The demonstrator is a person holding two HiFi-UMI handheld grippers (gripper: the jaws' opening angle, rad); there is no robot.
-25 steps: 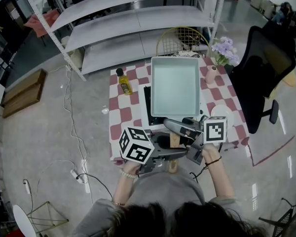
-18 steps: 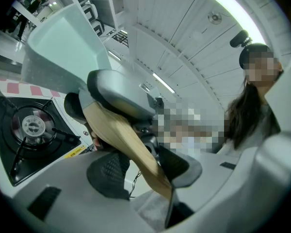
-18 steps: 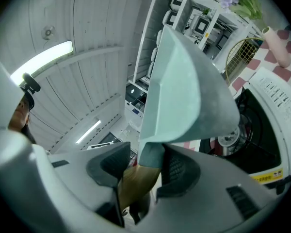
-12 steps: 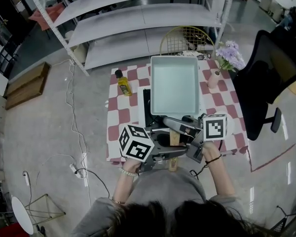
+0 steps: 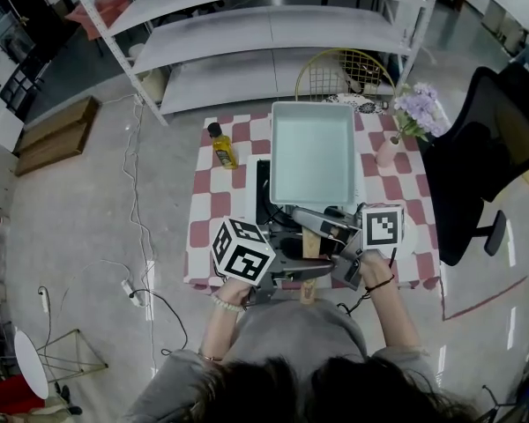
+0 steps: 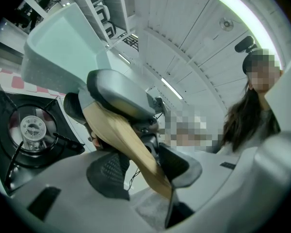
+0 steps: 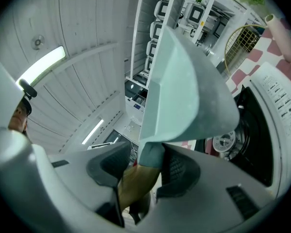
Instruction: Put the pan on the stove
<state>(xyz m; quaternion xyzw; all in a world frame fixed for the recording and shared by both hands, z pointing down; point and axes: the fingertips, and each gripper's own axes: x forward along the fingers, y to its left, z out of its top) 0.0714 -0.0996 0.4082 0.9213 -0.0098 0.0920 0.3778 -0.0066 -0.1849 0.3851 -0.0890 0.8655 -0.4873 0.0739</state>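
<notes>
Both grip 1 thing: the pan's wooden handle (image 6: 121, 135). L hand-held gripper (image 6: 145, 165) pinches it near the free end. R hand-held gripper (image 7: 145, 168) pinches it closer to the pan body, w/ pads pressed on both sides. The pale green square pan (image 5: 313, 152) is held over the black stove (image 5: 264, 192) on the checked table (image 5: 213, 210) — in both gripper views its base is clear above the burner (image 6: 33, 129). Yellow bottle (image 5: 221, 148) stands on the table, left of the pan.
</notes>
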